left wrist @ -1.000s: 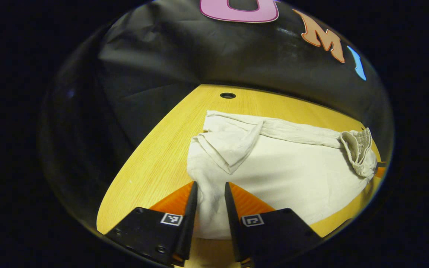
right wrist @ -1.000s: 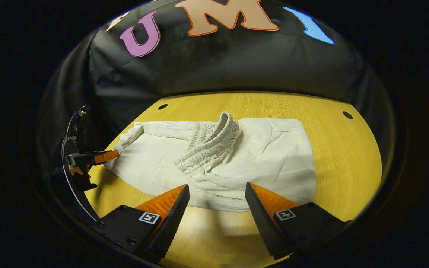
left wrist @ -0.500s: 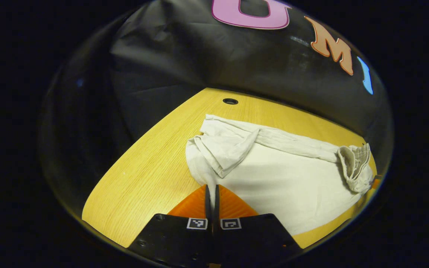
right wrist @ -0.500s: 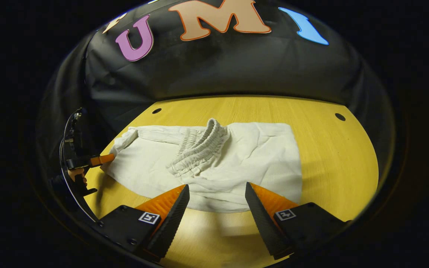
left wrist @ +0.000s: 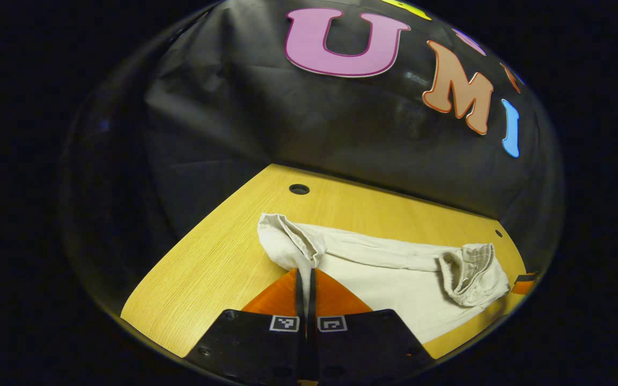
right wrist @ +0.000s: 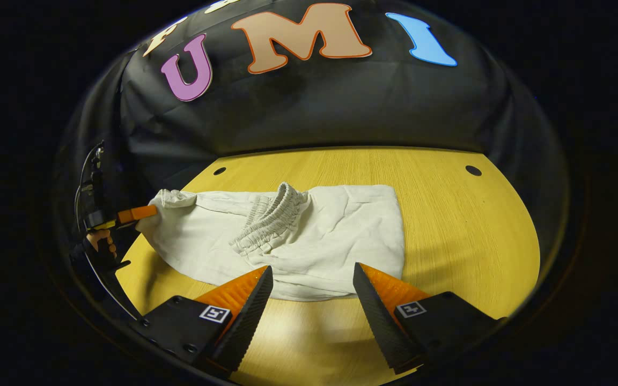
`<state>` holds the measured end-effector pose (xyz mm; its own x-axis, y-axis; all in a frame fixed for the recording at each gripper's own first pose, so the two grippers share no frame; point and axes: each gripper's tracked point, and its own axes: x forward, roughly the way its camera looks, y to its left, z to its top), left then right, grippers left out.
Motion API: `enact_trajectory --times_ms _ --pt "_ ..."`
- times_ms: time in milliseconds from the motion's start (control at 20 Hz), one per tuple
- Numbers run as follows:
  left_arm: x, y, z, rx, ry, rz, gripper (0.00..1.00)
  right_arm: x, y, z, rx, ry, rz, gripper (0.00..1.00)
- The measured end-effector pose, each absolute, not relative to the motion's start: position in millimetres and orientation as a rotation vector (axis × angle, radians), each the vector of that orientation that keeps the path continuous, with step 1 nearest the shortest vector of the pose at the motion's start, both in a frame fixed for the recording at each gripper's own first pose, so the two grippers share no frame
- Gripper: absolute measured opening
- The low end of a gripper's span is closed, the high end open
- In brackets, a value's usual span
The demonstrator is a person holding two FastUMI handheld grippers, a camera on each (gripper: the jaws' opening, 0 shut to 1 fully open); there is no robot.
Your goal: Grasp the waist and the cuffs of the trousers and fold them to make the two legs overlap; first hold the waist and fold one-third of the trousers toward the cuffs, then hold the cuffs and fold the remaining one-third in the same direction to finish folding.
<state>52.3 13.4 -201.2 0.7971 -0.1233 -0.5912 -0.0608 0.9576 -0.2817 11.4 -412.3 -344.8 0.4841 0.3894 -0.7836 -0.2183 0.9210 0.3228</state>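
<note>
At the bottom of the left gripper view, the left gripper (left wrist: 304, 279) is clenched, its two fingers pressed together on a pinch of pale fabric at the cuff end (left wrist: 287, 244) of the trousers (left wrist: 389, 271). That cuff end is lifted into a small peak above the fingers, and the rest of the cream trousers trails away to the right across the table (left wrist: 218, 257). The gathered elastic waist (left wrist: 467, 268) lies folded over onto the legs near the far right edge of the cloth. In the right gripper view, the right gripper (right wrist: 311, 281) is released, its fingers spread wide apart and holding nothing, poised just over the near edge of the trousers (right wrist: 341, 230). There the ribbed waist (right wrist: 271, 222) sits bunched near the middle of the cloth, and the left gripper (right wrist: 137, 213) shows at the far left, held by a hand (right wrist: 100, 241), touching the cuff end (right wrist: 172, 198). The table is a light yellow wood-grain top with small round holes (right wrist: 472, 170) near its back corners. Behind it hangs the booth's wall (right wrist: 309, 107) of creased black cloth, and the room around is dark.
</note>
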Motion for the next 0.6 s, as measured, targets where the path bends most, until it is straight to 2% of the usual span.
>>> enact_trajectory --times_ms 250,300,350,400,450,500,600 --pt "64 -26 -169 -0.318 0.609 -0.092 0.0 3 -436 -339 0.218 0.988 0.367 0.97" --pt "68 -34 -164 -0.315 0.605 -0.106 0.0 2 -440 -338 0.221 0.984 0.365 0.92" --pt "70 -42 -157 -0.315 0.597 -0.122 0.0 0 -444 -338 0.225 0.981 0.361 0.92" --pt "73 -51 -151 -0.316 0.589 -0.133 0.0 -1 -449 -338 0.231 0.978 0.355 0.97" --pt "75 -58 -144 -0.32 0.582 -0.145 0.0 -3 -455 -337 0.238 0.975 0.347 0.92" --pt "78 -68 -139 -0.324 0.574 -0.159 0.0 -4 -462 -339 0.246 0.973 0.339 0.97" --pt "81 -88 -128 -0.326 0.563 -0.189 0.0 -7 -477 -341 0.257 0.968 0.322 0.96"
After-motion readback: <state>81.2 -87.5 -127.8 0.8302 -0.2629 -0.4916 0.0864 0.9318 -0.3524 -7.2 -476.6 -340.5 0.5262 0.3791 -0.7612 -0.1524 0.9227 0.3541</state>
